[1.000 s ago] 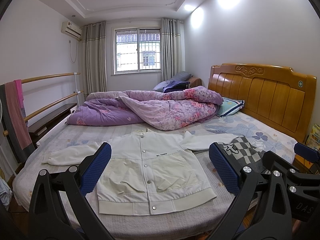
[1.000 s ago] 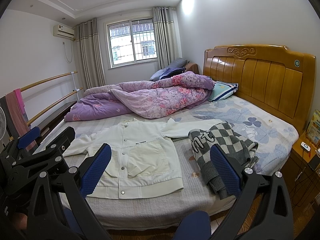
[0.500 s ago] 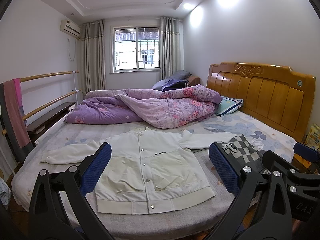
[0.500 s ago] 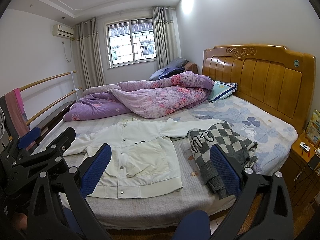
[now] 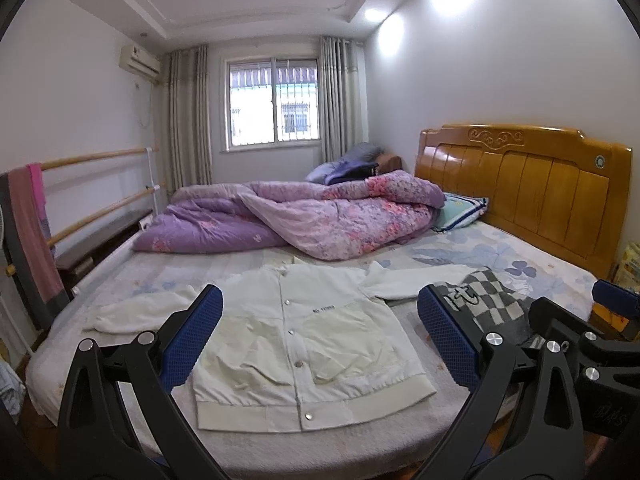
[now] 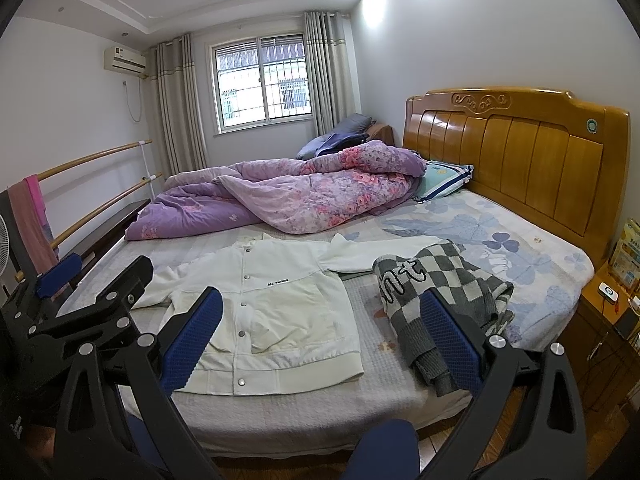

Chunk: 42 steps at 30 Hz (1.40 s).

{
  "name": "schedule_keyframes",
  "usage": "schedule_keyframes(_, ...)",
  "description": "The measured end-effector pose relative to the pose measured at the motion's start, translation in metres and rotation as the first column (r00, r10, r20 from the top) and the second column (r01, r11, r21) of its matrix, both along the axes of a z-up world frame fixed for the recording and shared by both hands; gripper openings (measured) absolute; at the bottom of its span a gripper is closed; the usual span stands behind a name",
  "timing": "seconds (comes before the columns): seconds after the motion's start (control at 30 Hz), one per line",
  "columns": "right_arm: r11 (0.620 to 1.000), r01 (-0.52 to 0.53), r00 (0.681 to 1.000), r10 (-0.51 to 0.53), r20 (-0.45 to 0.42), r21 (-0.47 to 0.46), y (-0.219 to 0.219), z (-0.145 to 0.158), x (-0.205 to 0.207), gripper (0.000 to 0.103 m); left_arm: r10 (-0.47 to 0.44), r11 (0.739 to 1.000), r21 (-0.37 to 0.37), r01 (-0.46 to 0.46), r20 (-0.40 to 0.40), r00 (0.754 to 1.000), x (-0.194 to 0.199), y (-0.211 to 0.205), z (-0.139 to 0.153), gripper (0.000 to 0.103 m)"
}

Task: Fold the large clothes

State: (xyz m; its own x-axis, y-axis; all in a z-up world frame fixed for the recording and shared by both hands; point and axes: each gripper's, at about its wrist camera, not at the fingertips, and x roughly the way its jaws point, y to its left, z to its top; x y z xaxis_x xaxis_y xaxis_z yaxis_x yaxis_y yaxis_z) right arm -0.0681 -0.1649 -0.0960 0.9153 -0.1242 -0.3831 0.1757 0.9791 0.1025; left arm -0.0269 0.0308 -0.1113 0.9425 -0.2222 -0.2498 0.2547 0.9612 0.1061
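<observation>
White jacket [image 6: 276, 312] lies flat on bed [image 6: 400, 412] — checkered sweater [image 6: 436, 300] (crumpled) beside it.

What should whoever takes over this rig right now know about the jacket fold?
Left hand-held gripper: open, empty, off the bed's near edge.
Right hand-held gripper: open, empty, alongside it.
White jacket: flat on the bed, buttoned, front up, both sleeves spread out.
Checkered sweater: bunched to its right, over the right sleeve's end.
Done: jacket laid out.
Left: every fold; probably sleeves first.
</observation>
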Motion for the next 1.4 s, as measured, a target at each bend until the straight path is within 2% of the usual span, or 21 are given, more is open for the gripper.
schedule_keyframes(0.07,1.000,0.002,1.000,-0.002,-0.001,0.003,-0.002,-0.001,-0.001,0.095,0.014,1.000,0.017,-0.014,0.023,1.000,-0.004,-0.002,0.001,0.098)
schedule_keyframes(0.2,1.000,0.001,1.000,-0.001,0.004,0.002,-0.003,-0.001,-0.001,0.095,-0.014,1.000,-0.013,0.014,-0.012,1.000,-0.002,0.001,0.000,0.098)
schedule_keyframes(1.4,1.000,0.000,1.000,0.000,-0.004,-0.005,-0.004,0.005,0.004,0.095,-0.015,1.000,-0.014,0.014,-0.040,0.999,0.014,0.005,0.006,0.098)
